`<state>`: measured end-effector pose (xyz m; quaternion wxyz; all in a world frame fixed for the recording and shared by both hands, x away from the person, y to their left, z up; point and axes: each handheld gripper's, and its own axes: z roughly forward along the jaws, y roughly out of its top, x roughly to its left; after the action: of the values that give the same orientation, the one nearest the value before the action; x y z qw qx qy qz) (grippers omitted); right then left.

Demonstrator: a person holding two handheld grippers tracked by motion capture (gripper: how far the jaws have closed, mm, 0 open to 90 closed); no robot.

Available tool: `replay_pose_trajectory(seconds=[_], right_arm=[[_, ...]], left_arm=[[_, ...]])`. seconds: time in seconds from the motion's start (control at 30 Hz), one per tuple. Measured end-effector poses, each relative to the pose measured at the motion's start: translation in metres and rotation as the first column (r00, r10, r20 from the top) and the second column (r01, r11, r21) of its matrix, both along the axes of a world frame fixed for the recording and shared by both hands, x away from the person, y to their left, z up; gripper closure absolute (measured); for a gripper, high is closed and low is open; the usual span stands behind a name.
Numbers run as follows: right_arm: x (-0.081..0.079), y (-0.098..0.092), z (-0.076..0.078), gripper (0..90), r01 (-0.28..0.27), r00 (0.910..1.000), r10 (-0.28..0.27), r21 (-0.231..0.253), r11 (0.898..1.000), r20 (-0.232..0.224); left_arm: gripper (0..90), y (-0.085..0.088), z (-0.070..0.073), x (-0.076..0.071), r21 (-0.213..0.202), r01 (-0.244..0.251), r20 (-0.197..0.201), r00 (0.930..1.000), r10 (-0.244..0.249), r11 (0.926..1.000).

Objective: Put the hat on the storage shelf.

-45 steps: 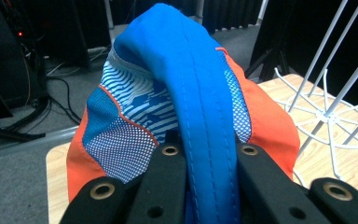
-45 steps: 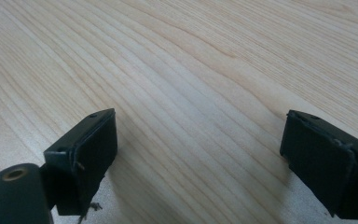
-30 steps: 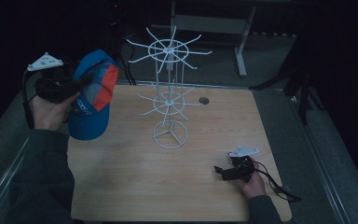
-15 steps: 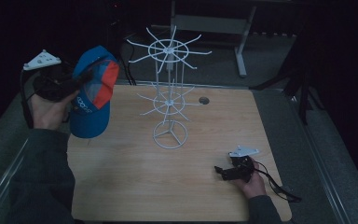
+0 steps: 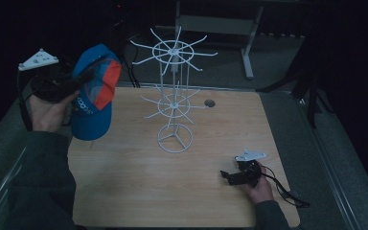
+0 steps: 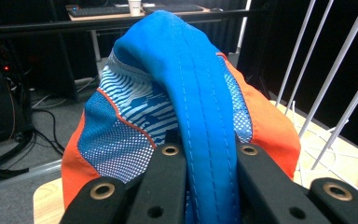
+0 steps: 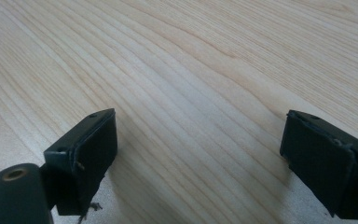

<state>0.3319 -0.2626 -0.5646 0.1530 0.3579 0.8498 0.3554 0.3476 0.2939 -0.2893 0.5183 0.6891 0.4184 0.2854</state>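
Note:
A blue cap [image 5: 93, 103] with orange side panels and a mesh back hangs in the air at the table's left edge. My left gripper [image 5: 84, 79] is shut on its blue brim. In the left gripper view the brim [image 6: 200, 116] is pinched between the black jaws of that gripper [image 6: 209, 151]. The white wire rack [image 5: 173, 96] stands at mid-table, just right of the cap, and its prongs [image 6: 326, 93] also rise at that view's right. My right gripper [image 5: 229, 176] rests low on the table's front right, open, with bare wood [image 7: 191, 70] between its pads [image 7: 93, 149].
The wooden table [image 5: 124, 182] has a round cable hole [image 5: 210, 103] behind the rack. A cable [image 5: 287, 194] trails from the right gripper toward the front right edge. A grey desk frame [image 5: 220, 24] stands beyond the table in the dark.

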Motion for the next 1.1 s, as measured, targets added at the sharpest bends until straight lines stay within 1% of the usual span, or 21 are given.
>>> replay_pose_trajectory(seconds=[0.13,0.3,0.57,0.67,0.93,1.1], right_arm=[[0.000,0.000,0.000,10.7,0.000,1.0000,0.000,0.000,1.000,0.000],[0.000,0.000,0.000,10.7,0.000,1.0000,0.000,0.000,1.000,0.000],[0.000,0.000,0.000,10.7,0.000,1.0000,0.000,0.000,1.000,0.000],[0.000,0.000,0.000,10.7,0.000,1.0000,0.000,0.000,1.000,0.000],[0.000,0.000,0.000,10.7,0.000,1.0000,0.000,0.000,1.000,0.000],[0.000,0.000,0.000,10.7,0.000,1.0000,0.000,0.000,1.000,0.000]], left_arm=[[87.7,-0.001,0.004,-0.001,-0.013,0.008,0.013,0.9999,-0.008,0.9999],[87.6,-0.002,0.008,-0.001,-0.019,0.014,0.023,0.9996,-0.014,0.9997],[87.6,0.000,0.008,0.001,-0.055,0.019,0.028,0.9995,-0.018,0.9983],[87.7,0.003,0.009,0.001,-0.082,0.027,0.031,0.9992,-0.024,0.9963],[87.7,0.008,0.008,0.005,-0.112,0.030,0.018,0.9994,-0.028,0.9933],[87.7,0.010,0.010,0.008,-0.110,0.025,0.005,0.9997,-0.024,0.9936]])
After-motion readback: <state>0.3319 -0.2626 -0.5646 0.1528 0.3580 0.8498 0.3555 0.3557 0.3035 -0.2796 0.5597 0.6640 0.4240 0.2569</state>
